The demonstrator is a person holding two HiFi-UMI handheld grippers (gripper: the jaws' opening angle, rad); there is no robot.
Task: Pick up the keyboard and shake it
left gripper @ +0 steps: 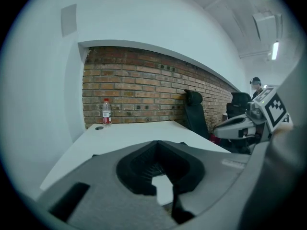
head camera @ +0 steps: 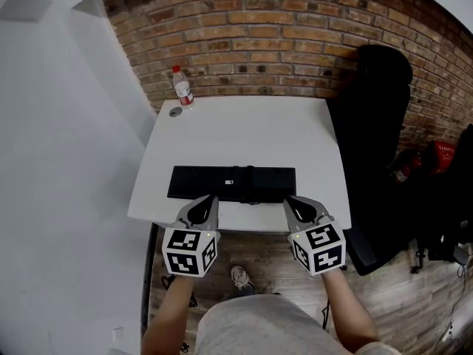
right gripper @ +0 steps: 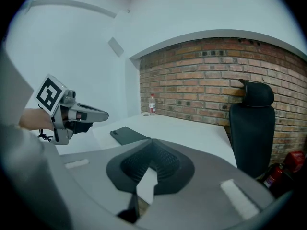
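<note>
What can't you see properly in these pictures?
- Head view: whether the left gripper and right gripper really pinch the keyboard; their own bodies cover its near edge.
- Left gripper view: most of the keyboard, hidden behind that gripper's body.
- The label on the bottle: too small to read in any view.
- The round thing beside the bottle: too small to name.
- The keyboard's keys: too dark to tell apart.
</note>
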